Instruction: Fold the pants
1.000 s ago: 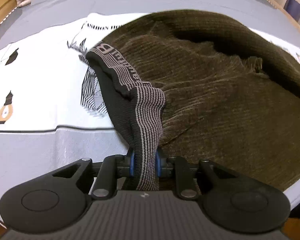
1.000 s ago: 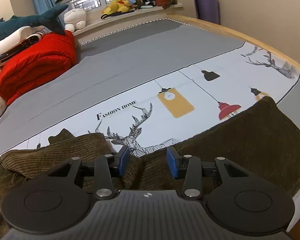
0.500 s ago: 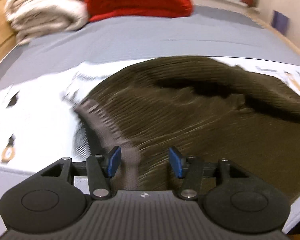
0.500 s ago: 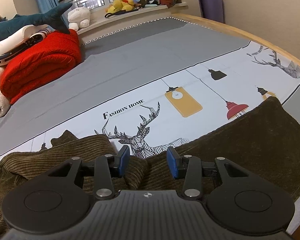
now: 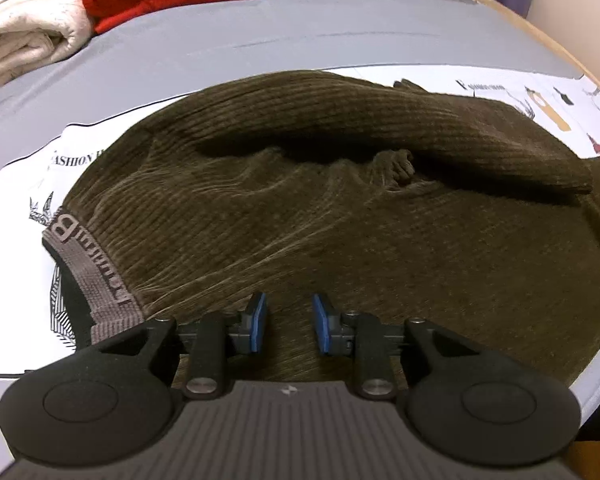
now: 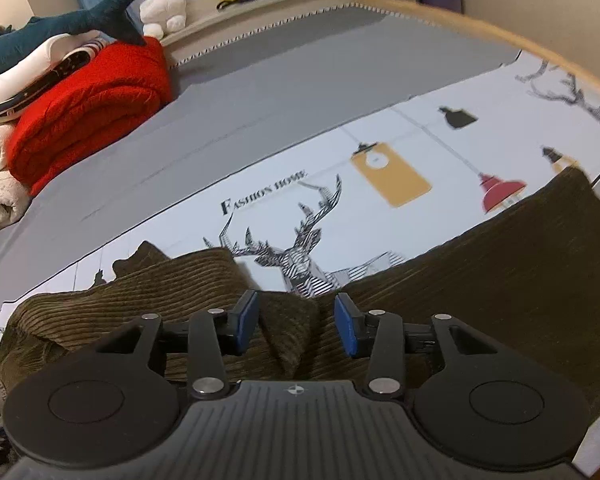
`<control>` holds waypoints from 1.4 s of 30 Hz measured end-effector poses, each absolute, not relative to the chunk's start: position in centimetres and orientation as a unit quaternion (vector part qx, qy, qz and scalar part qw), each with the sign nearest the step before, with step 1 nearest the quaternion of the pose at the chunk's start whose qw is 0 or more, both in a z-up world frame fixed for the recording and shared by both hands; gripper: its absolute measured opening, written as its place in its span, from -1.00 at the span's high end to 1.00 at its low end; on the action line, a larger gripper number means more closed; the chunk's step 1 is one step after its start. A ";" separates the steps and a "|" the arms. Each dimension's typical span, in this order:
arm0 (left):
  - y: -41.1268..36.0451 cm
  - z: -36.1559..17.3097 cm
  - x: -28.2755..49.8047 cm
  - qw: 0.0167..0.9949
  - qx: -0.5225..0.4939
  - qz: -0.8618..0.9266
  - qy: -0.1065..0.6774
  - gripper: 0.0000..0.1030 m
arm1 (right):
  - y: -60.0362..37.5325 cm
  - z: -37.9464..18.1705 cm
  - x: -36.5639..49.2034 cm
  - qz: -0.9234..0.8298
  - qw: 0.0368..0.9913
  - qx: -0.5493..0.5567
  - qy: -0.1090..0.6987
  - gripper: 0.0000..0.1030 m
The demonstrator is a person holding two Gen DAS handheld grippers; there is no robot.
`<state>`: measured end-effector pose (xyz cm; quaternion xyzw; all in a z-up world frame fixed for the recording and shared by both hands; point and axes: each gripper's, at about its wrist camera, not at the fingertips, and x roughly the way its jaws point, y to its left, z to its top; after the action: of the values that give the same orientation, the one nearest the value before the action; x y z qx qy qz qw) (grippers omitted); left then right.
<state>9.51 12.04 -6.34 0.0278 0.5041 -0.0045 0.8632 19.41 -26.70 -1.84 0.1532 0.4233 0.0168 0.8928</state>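
Released waistband (image 5: 92, 280), lettering partly hidden

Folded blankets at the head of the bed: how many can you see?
2: a red blanket beside a cream blanket that lies further toward the bed's edge. Others may be hidden under the plush shark.
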 end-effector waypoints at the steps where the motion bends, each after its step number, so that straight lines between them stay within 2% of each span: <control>1: 11.8 -6.4 9.6 0.862 0.029 -0.005 0.505 0.44 | -26.5 -2.1 19.8 0.021 0.889 0.156 0.430 0.10; 6: 10.9 -6.7 10.3 0.862 0.029 -0.014 0.507 0.42 | -25.8 -3.5 21.8 0.027 0.869 0.174 0.463 -0.04; 15: 10.6 -7.3 10.9 0.857 0.036 -0.016 0.513 0.40 | -26.4 -7.2 24.9 -0.036 0.836 0.200 0.510 -0.05; 25: 10.4 -7.3 11.2 0.858 0.031 -0.017 0.512 0.31 | -22.8 -8.2 26.1 -0.008 0.836 0.113 0.537 -0.18; 26: 10.3 -7.3 11.3 0.858 0.031 -0.017 0.512 0.30 | -22.8 -8.3 26.2 -0.007 0.836 0.109 0.537 -0.15; 30: 10.1 -7.6 11.5 0.857 0.034 -0.017 0.514 0.30 | -22.7 -8.1 26.1 -0.020 0.844 0.076 0.531 0.58; 32: 10.1 -7.7 11.6 0.857 0.032 -0.016 0.514 0.30 | -22.8 -7.6 25.9 -0.012 0.848 0.086 0.523 0.74; 38: 10.0 -7.7 11.8 0.860 0.029 -0.012 0.510 0.30 | -22.8 -3.9 24.6 0.038 0.881 0.110 0.459 0.80; 42: 10.1 -7.6 11.7 0.861 0.026 -0.008 0.507 0.30 | -22.4 -1.1 23.4 0.145 0.894 0.140 0.401 0.80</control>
<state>11.74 10.13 -7.63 0.0260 0.5074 -0.0081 0.8613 23.38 -22.40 -1.09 0.1401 0.4008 0.1449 0.8937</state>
